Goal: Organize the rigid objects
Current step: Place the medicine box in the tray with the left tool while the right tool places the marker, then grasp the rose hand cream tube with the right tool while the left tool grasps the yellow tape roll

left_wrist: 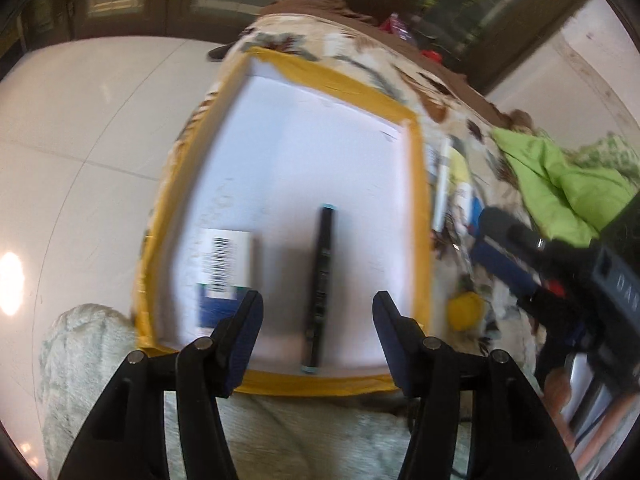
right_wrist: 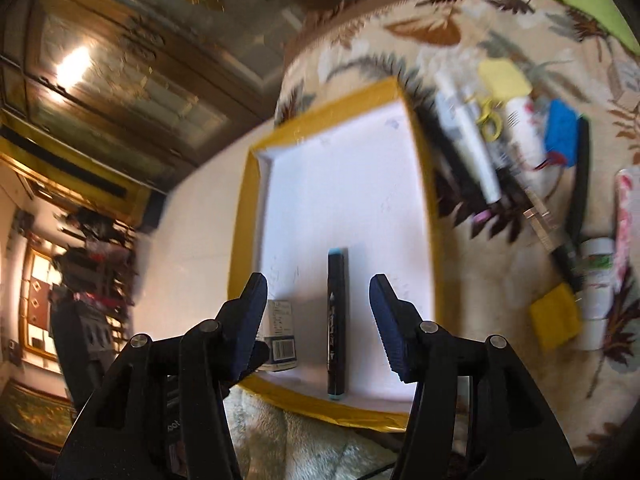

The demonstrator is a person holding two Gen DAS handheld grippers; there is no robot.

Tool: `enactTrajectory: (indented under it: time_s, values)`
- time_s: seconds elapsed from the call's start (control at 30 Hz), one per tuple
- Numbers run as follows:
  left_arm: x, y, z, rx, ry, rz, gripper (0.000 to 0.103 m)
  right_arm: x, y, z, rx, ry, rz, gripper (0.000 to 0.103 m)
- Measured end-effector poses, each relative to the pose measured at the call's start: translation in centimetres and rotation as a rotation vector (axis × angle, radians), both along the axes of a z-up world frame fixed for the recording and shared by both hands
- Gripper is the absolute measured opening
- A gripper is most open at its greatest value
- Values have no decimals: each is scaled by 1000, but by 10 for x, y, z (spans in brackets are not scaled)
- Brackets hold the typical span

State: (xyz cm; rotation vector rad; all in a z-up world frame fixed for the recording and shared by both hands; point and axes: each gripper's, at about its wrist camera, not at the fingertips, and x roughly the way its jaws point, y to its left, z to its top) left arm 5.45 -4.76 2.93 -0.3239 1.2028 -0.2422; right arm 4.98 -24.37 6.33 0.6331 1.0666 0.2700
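A white tray with a yellow taped rim lies on a leaf-patterned cloth. In it lie a black marker with pale blue ends and a small white and blue box with a barcode. My left gripper hangs open above the tray's near end, the marker below the gap and untouched. My right gripper is open too, above the marker with nothing between its pads. The right gripper also shows at the right of the left wrist view.
Right of the tray lies a heap of loose items: white tubes, a blue block, yellow pieces, a black pen and a white bottle. A green cloth lies farther right. A pale fluffy cover borders the near rim.
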Motion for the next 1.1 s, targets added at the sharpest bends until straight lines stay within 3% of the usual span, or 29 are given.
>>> enactTrajectory:
  time_s: [0.2, 0.37, 0.5, 0.83, 0.9, 0.93, 1.1]
  values:
    - [-9, -38, 6, -3, -11, -93, 57, -16, -81, 1, 27, 19, -148, 54]
    - [-14, -58, 8, 3, -17, -163, 57, -35, -162, -24, 1, 118, -396, 54]
    - [-16, -67, 2, -16, 1, -187, 57, -42, -200, -50, 25, 219, -519, 54]
    - [-14, -91, 0, -35, 35, -229, 57, -17, -203, -88, 40, 342, -468, 54]
    - [-10, -102, 1, -35, 47, -240, 59, -14, -203, -97, 55, 373, -454, 43]
    - [-7, -111, 1, -35, 56, -246, 62, -16, -203, -98, 49, 382, -453, 31]
    - [8, -154, -9, -6, 124, -291, 63, -26, -212, -92, 75, 348, -489, 28]
